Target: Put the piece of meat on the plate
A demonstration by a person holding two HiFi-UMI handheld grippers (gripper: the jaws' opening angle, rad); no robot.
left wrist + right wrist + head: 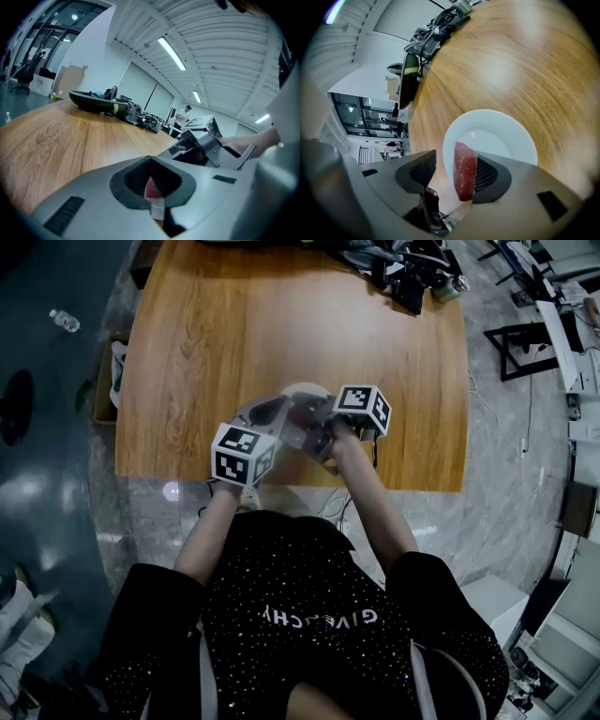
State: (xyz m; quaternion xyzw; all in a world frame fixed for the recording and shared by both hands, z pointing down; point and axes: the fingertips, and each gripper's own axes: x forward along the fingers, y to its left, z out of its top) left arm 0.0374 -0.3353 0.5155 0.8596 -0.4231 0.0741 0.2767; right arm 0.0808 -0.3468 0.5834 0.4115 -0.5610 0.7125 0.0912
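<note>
The piece of meat point(465, 176), a red block, stands on end between the jaws of my right gripper point(454, 173). It leans on one pad point(490, 174), and a gap separates it from the other pad, so these jaws are open. Just below and beyond it lies the white plate point(497, 136). In the head view the plate point(305, 390) sits near the table's front edge, with both grippers at it: left gripper point(267, 418), right gripper point(317, 426). The left gripper point(152, 187) shows only a narrow slit with red and white in it.
The wooden table point(281, 315) stretches away beyond the plate. A tangle of cables and dark gear point(403, 268) lies at its far right end, with a dark curved object point(93, 101) beside it. The table's front edge point(281, 486) runs just behind my hands.
</note>
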